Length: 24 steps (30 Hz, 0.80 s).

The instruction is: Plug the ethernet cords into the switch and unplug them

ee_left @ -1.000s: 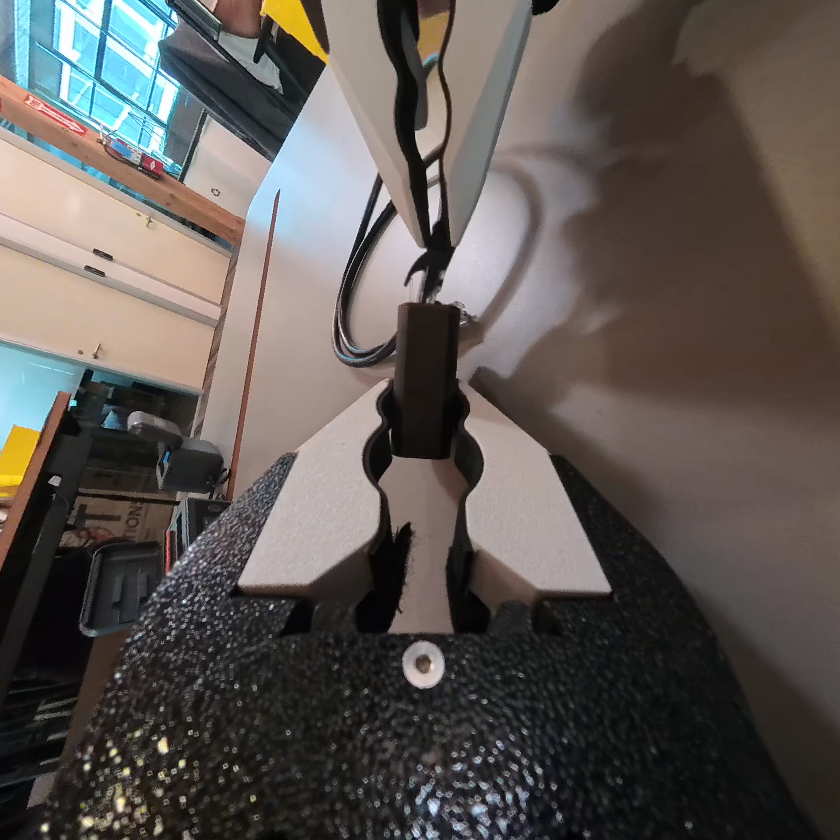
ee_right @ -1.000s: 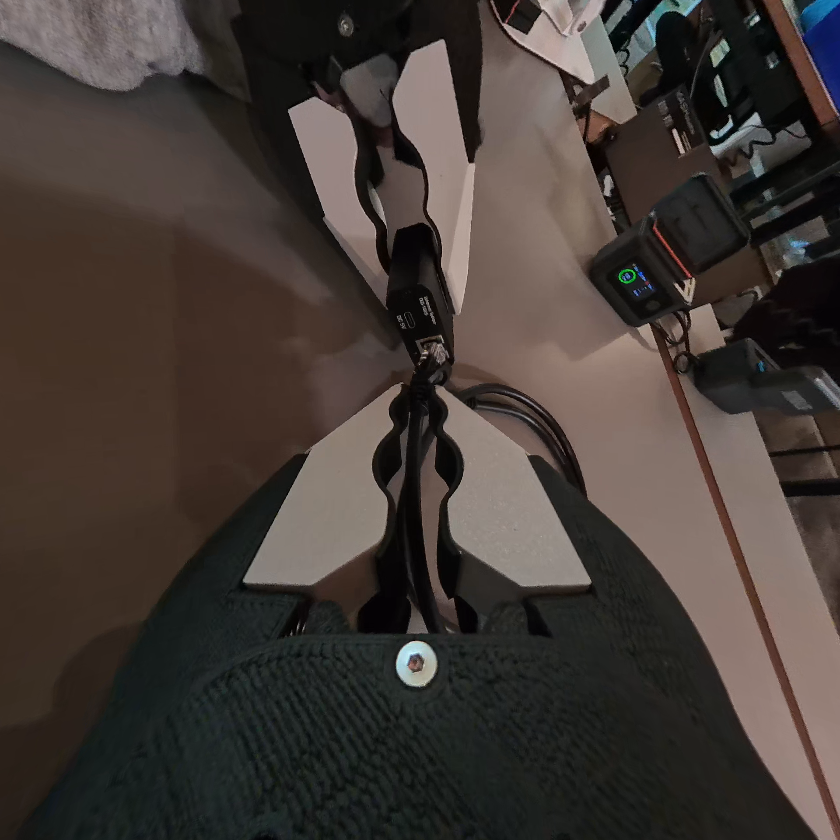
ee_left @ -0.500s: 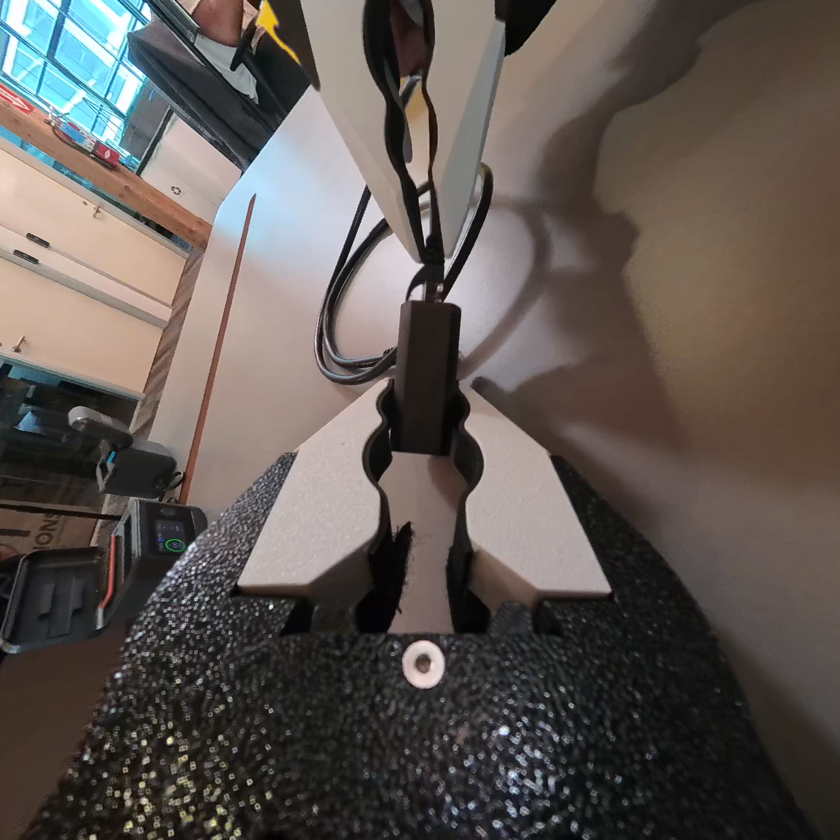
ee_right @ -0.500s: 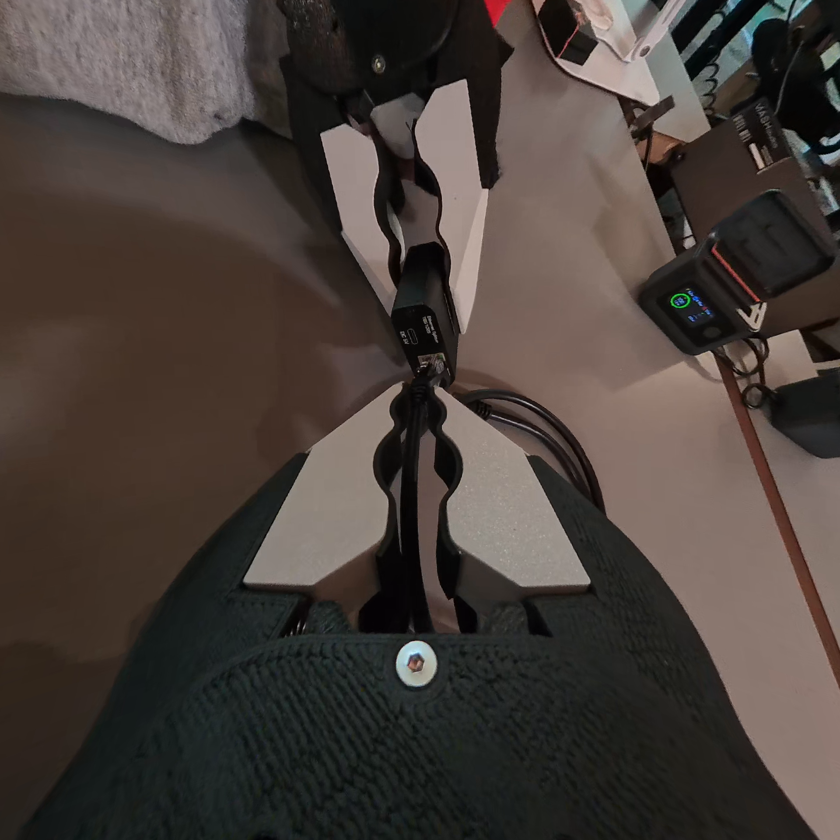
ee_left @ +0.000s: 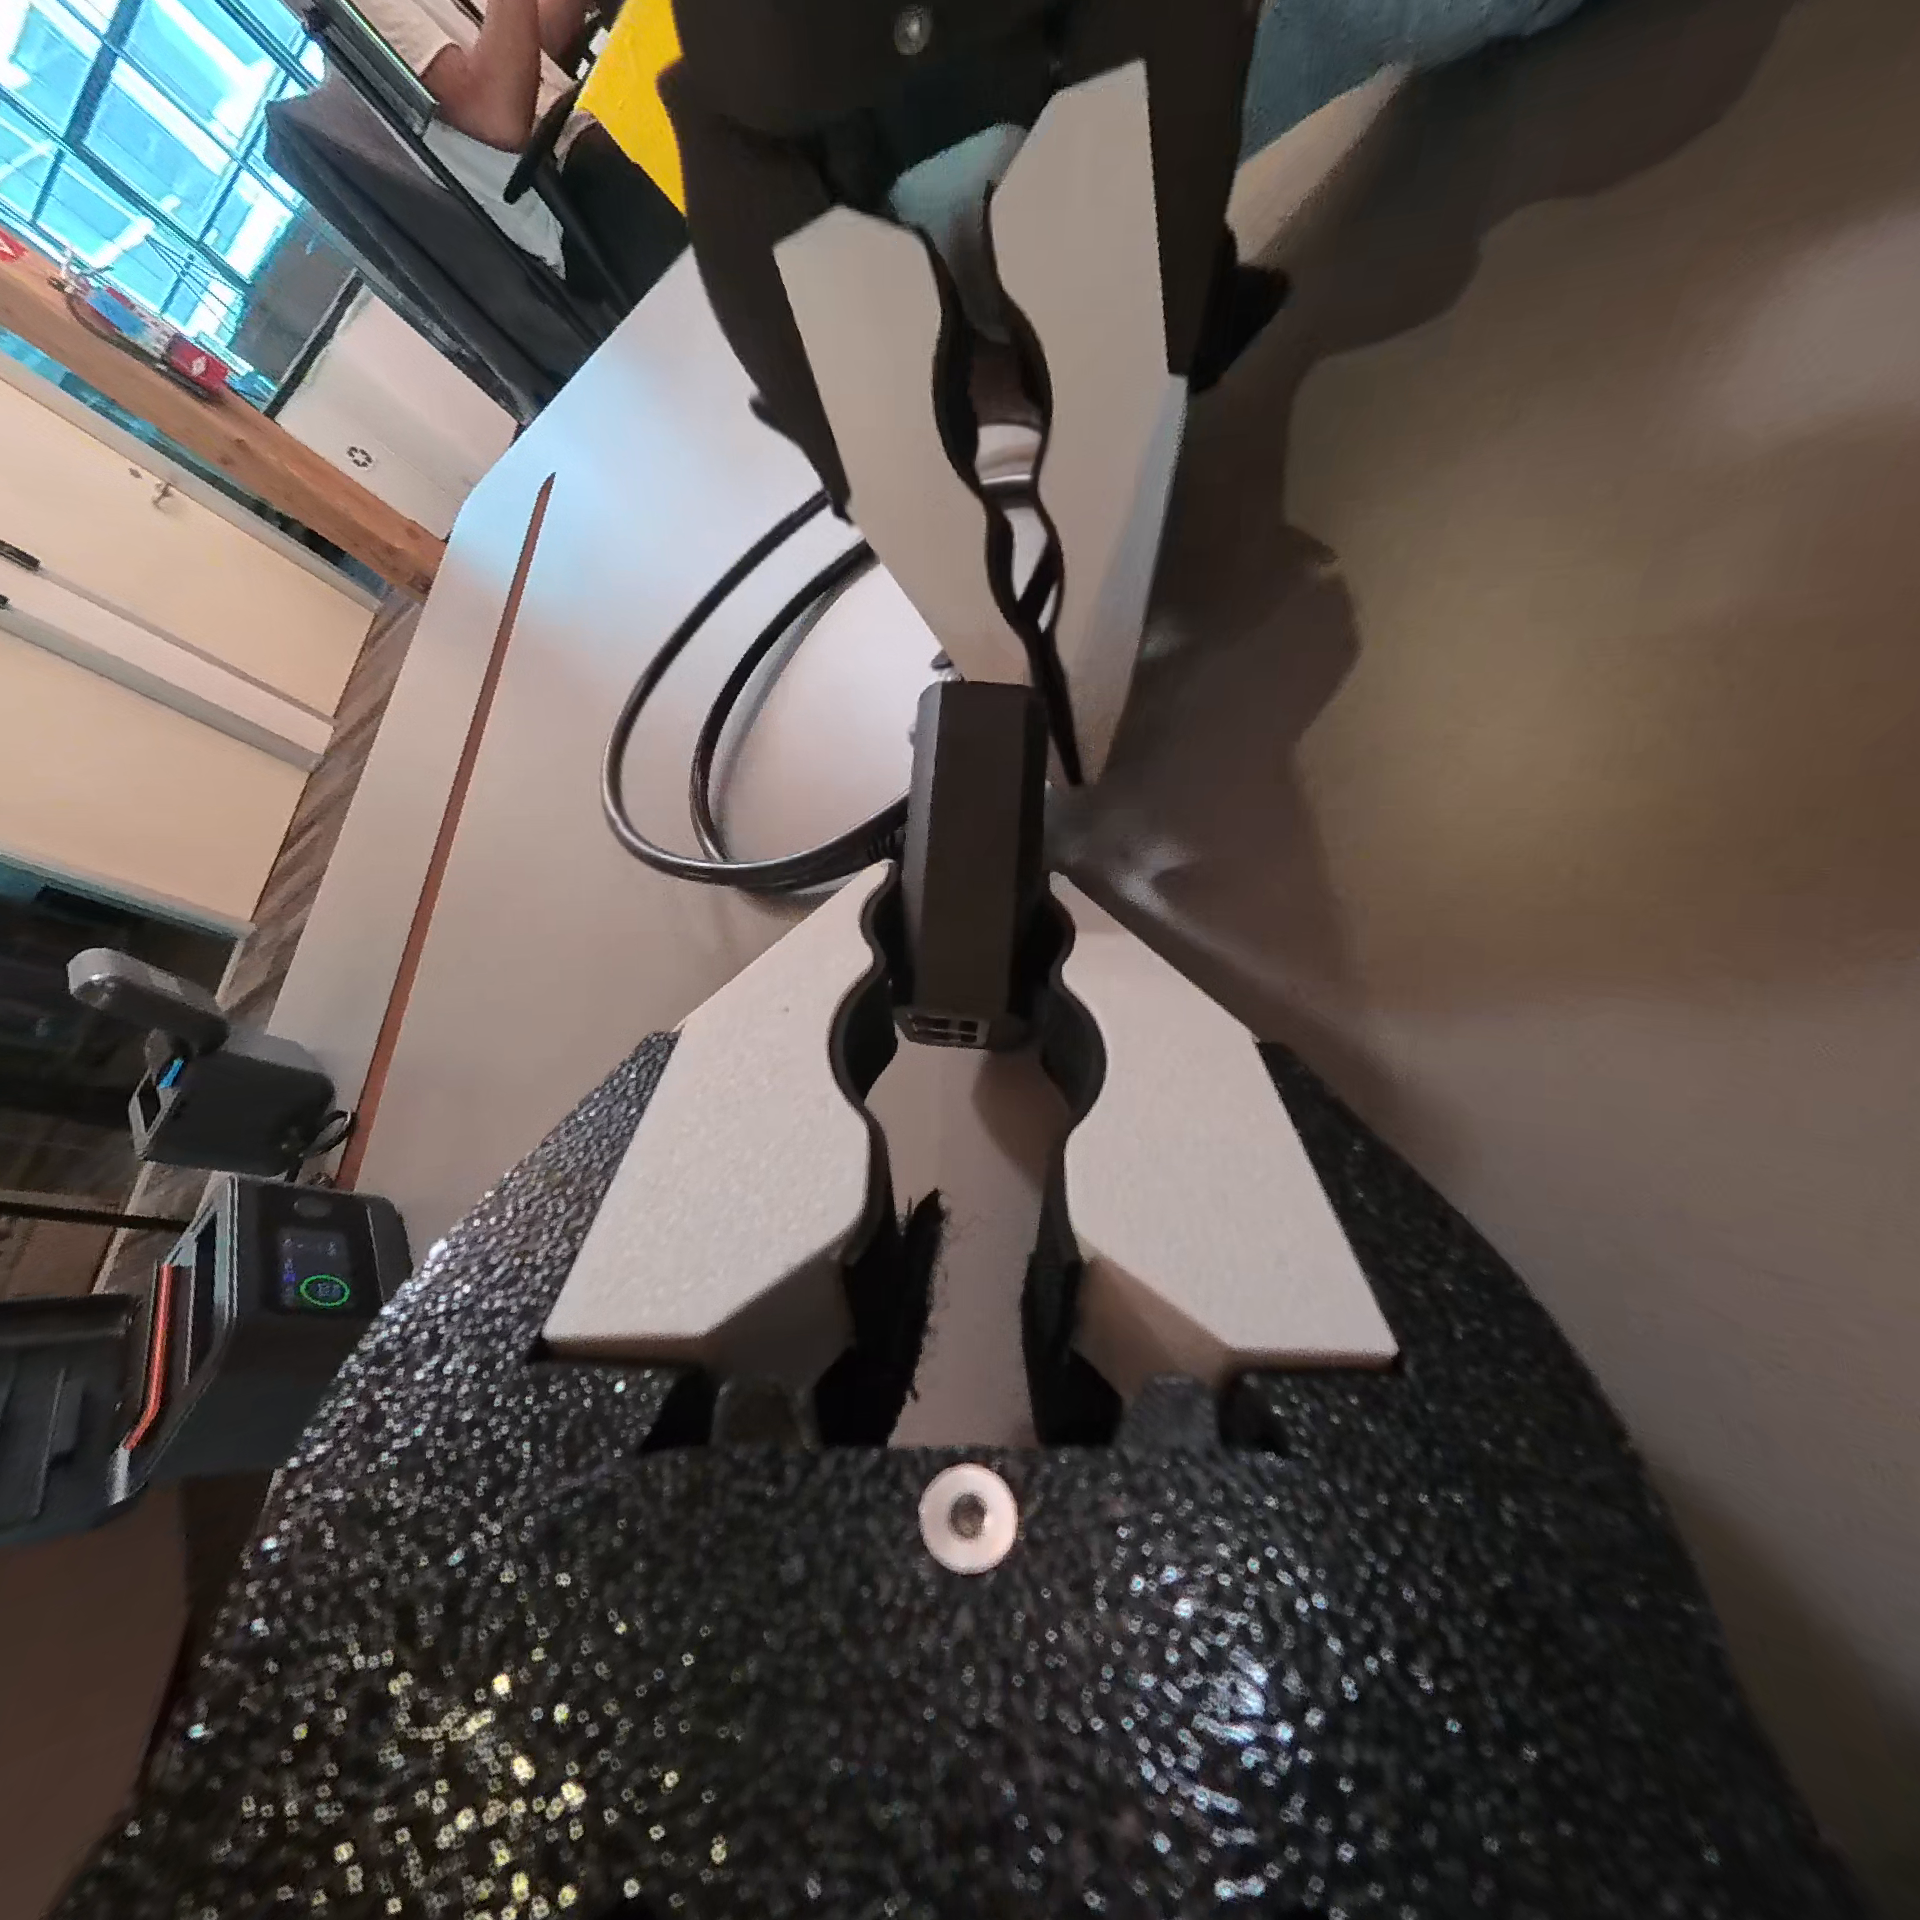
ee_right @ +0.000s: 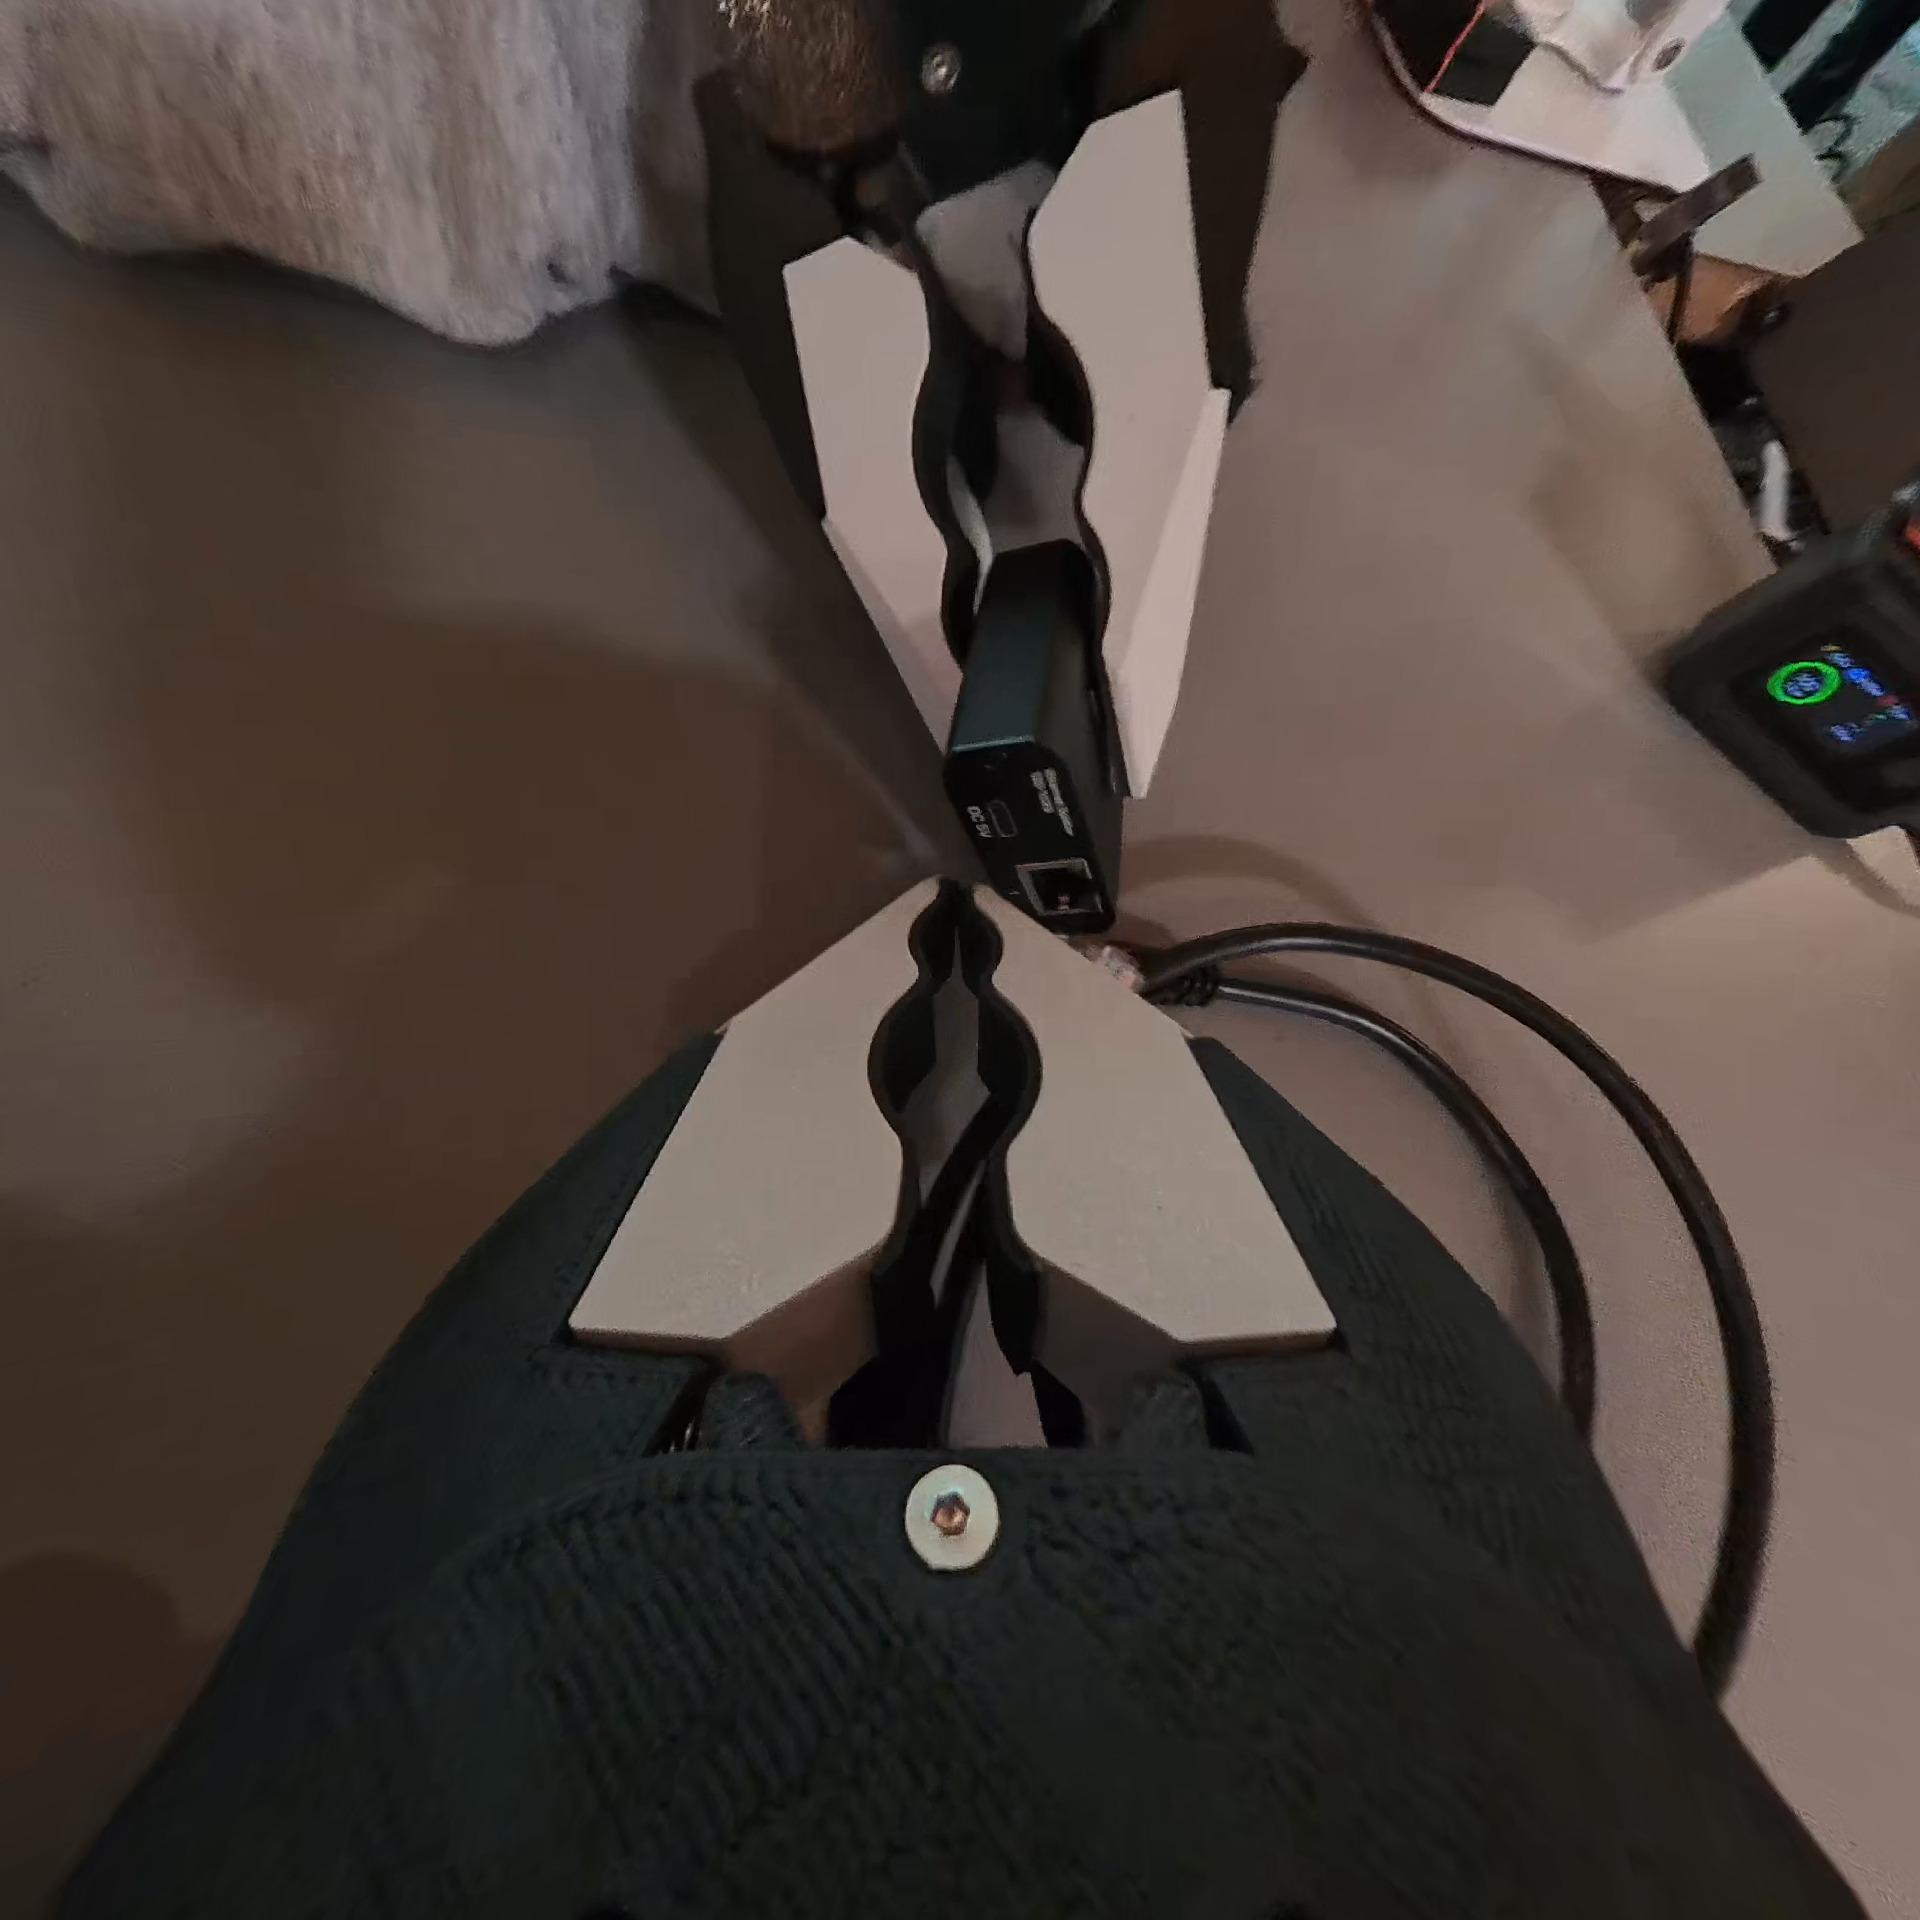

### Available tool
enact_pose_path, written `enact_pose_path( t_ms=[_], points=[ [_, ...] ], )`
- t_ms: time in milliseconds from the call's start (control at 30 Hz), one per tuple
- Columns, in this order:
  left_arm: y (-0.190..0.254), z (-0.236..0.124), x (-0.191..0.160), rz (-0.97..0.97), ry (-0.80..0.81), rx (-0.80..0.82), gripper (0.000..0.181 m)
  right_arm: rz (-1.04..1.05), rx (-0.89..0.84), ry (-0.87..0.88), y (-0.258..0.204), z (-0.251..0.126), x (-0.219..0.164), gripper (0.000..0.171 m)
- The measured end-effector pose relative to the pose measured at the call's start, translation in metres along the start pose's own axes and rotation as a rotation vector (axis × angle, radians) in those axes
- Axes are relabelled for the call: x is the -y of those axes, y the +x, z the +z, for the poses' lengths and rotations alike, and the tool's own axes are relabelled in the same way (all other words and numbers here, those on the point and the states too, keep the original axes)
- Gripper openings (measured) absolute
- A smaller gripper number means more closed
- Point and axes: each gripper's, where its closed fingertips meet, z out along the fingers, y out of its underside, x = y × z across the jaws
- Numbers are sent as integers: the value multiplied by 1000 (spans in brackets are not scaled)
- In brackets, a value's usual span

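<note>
My left gripper (ee_left: pixel 971 883) is shut on a small black switch box (ee_left: pixel 977 810) and holds it just above the table. In the right wrist view the switch (ee_right: pixel 1029 727) shows an empty port (ee_right: pixel 1060 888) on its near end. The black ethernet cord (ee_right: pixel 1507 997) lies coiled on the table, its plug (ee_right: pixel 1117 958) just under that port and beside my right finger. My right gripper (ee_right: pixel 951 920) faces the switch with its jaws shut. I see no cord between its tips. The right gripper also shows in the left wrist view (ee_left: pixel 1023 665), just beyond the switch.
A dark power station with a lit screen (ee_right: pixel 1808 717) stands near the table's right edge. It also shows in the left wrist view (ee_left: pixel 301 1278). A grey fabric (ee_right: pixel 312 135) lies at the far left. The pale table (ee_right: pixel 1455 520) has a wooden edge strip (ee_left: pixel 447 831). From either gripper's tips it is about 20 cm to the grey fabric (ee_right: pixel 312 135).
The plug has come out of the switch port and now lies on the table. The cord no longer runs between my right fingers. The two grippers have drawn apart a little.
</note>
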Motion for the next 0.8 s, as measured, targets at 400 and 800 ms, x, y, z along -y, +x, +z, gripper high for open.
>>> enact_pose_path(
  t_ms=[400,800],
  points=[
    [-1,0,-1,3,0,10,21,46,-204,-134,19,-21,-29,17],
    [-4,-2,-11,135,-81,85,21,89,-179,-142,15,-19,-23,12]
  ],
)
